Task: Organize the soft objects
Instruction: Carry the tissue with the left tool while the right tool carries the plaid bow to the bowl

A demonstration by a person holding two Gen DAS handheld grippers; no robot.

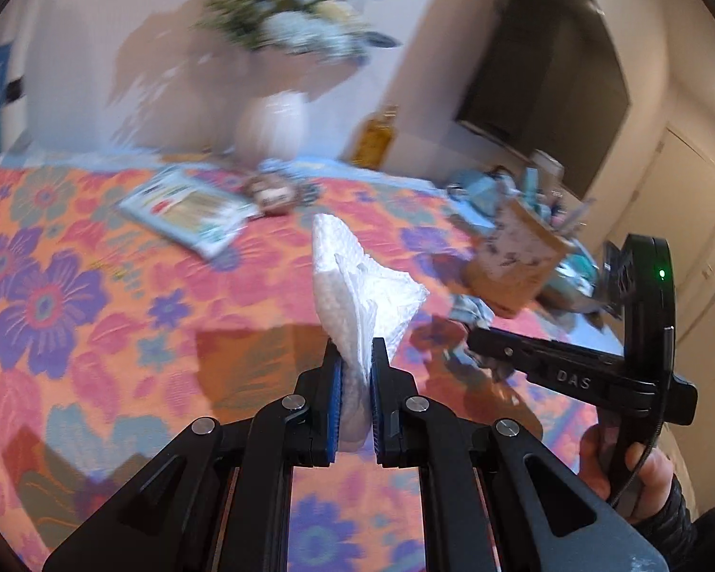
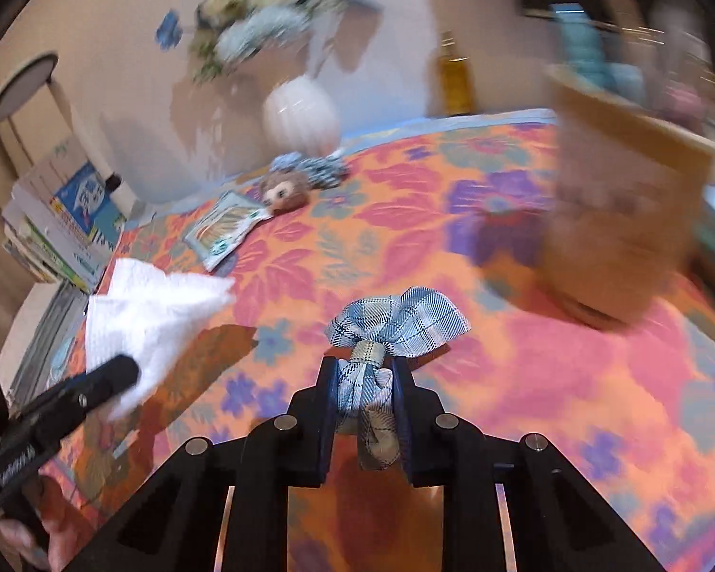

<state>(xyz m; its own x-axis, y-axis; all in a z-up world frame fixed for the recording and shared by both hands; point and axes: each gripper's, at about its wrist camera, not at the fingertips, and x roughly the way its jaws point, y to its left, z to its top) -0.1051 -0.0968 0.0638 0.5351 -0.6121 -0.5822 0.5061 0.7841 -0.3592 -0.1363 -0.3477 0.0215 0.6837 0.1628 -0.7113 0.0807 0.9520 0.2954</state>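
Between the right hand-held gripper (image 2: 362, 381) pads sits a plaid bow (image 2: 398, 321); left one (image 1: 356, 372) clamps tissue (image 1: 357, 286).

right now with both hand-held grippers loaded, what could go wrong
The left hand-held gripper pinches only the lower end of the white paper towel, so thin paper might tear or slip out. The right hand-held gripper holds the plaid fabric bow by its tail; it may swing against the brown basket.

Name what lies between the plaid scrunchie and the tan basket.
Only bare floral tablecloth separates the plaid scrunchie from the tan basket, seen in the right wrist view.
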